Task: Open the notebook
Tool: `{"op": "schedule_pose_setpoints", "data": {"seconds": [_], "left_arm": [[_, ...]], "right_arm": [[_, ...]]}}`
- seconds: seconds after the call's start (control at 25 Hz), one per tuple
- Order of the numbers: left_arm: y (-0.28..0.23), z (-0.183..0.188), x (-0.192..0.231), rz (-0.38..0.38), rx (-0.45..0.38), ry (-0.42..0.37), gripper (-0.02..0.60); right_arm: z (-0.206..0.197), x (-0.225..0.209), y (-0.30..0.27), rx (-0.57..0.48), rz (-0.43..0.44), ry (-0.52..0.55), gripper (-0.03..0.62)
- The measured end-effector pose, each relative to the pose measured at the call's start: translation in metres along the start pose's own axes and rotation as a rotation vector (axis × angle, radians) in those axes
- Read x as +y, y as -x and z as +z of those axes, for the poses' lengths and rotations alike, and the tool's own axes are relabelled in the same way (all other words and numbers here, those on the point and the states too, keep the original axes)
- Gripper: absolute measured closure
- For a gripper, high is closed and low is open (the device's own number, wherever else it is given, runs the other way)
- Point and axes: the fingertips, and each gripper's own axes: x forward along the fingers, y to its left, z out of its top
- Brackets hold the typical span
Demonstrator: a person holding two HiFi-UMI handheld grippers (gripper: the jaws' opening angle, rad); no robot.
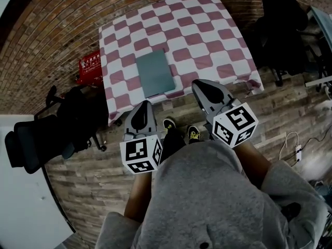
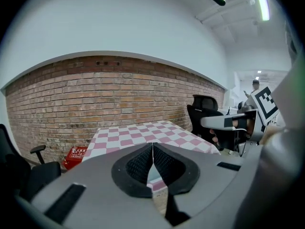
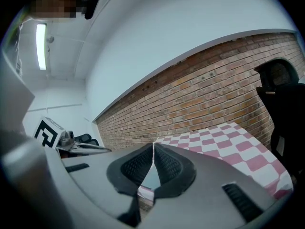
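A closed grey-green notebook lies flat near the front edge of the table with a red-and-white checked cloth. My left gripper hovers short of the table's front edge, just left of the notebook, jaws shut with nothing between them. My right gripper hangs at the front edge to the right of the notebook, also shut and empty. In the left gripper view the shut tips point at the checked table. In the right gripper view the tips meet too, with a sliver of notebook behind them.
A brick wall runs behind the table. A red box sits on the floor at the table's left, beside a black office chair. Another black chair stands to the right. A white desk corner is at lower left.
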Motion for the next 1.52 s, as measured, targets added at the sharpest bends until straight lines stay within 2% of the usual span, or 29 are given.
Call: {"op": "schedule_pose_setpoints", "data": {"seconds": [0.32, 0.44, 0.68, 0.72, 0.8, 0.92, 1.04, 1.16, 1.24, 1.36, 1.52], "left_arm": [[-0.029, -0.009, 0.006, -0.041, 0.044, -0.067, 0.569], [-0.045, -0.017, 0.008, -0.065, 0.083, -0.122, 0.569], [-0.089, -0.054, 0.006, -0.131, 0.206, -0.358, 0.567], [-0.097, -0.062, 0.005, -0.149, 0.232, -0.387, 0.552], [-0.111, -0.079, 0.002, -0.188, 0.283, -0.436, 0.472], [-0.131, -0.103, -0.002, -0.243, 0.357, -0.525, 0.428], [-0.148, -0.132, -0.004, -0.269, 0.437, -0.667, 0.38], [-0.163, -0.155, -0.001, -0.283, 0.501, -0.827, 0.362], [-0.172, -0.162, 0.002, -0.287, 0.52, -0.894, 0.36], [-0.179, -0.169, 0.005, -0.305, 0.547, -0.925, 0.36], [-0.179, -0.172, 0.003, -0.355, 0.569, -0.912, 0.36]], "right_arm": [[-0.012, -0.009, -0.008, 0.028, -0.043, -0.02, 0.562], [-0.018, -0.013, -0.013, 0.043, -0.053, -0.037, 0.562], [-0.038, -0.024, -0.025, 0.075, -0.067, -0.072, 0.562], [-0.041, -0.026, -0.027, 0.081, -0.071, -0.073, 0.562], [-0.048, -0.031, -0.028, 0.093, -0.08, -0.077, 0.562], [-0.054, -0.037, -0.03, 0.103, -0.094, -0.094, 0.562], [-0.061, -0.042, -0.032, 0.118, -0.099, -0.091, 0.562], [-0.064, -0.045, -0.034, 0.117, -0.108, -0.099, 0.562], [-0.065, -0.045, -0.034, 0.115, -0.112, -0.106, 0.562], [-0.067, -0.043, -0.035, 0.116, -0.112, -0.109, 0.562], [-0.068, -0.043, -0.033, 0.111, -0.114, -0.121, 0.562]]}}
